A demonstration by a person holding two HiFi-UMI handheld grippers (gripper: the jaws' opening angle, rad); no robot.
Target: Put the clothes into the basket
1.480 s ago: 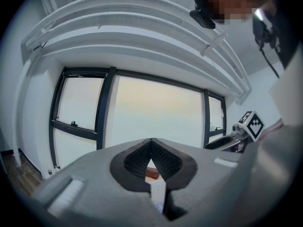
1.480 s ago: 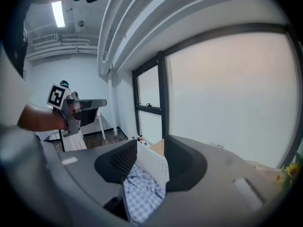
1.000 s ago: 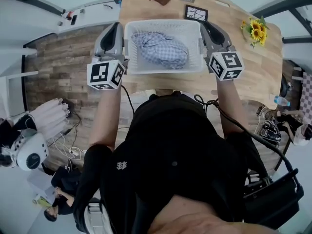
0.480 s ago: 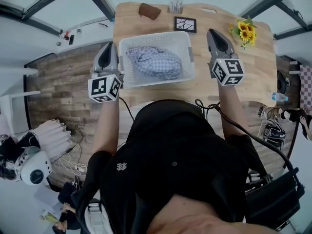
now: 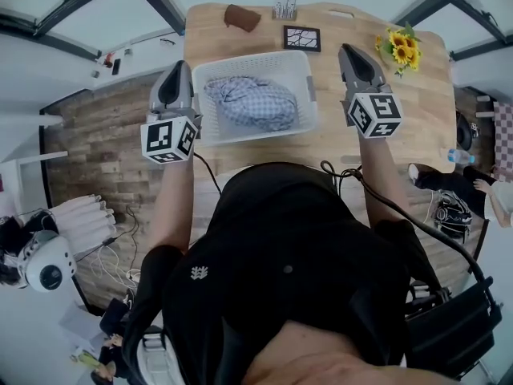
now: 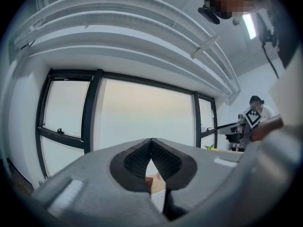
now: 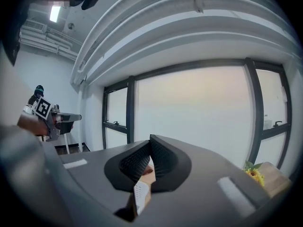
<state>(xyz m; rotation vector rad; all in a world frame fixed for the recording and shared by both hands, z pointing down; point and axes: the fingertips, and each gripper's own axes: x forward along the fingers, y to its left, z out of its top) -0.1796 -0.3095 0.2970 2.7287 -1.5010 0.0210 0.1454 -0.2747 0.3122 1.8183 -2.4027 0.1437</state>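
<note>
A white plastic basket (image 5: 306, 95) stands on the wooden table (image 5: 401, 111), and a crumpled blue checked garment (image 5: 252, 103) lies inside it. My left gripper (image 5: 178, 65) is shut and sits right beside the basket's left wall, empty. In the left gripper view, its jaws (image 6: 151, 142) meet at the tip with only window behind them. My right gripper (image 5: 346, 49) is shut on nothing and hovers over bare table, a short way right of the basket. Its tips (image 7: 150, 138) also meet in the right gripper view.
Sunflowers (image 5: 399, 48) stand at the table's far right. Along the back edge are a black-framed picture (image 5: 301, 37), a brown object (image 5: 240, 16) and a small rack (image 5: 284, 8). Wooden floor (image 5: 96, 127) lies left of the table, with bags and cables around it.
The right gripper has drawn away from the basket's right wall and now stands to the right of it. The left gripper stays by the left wall. The garment lies unchanged.
</note>
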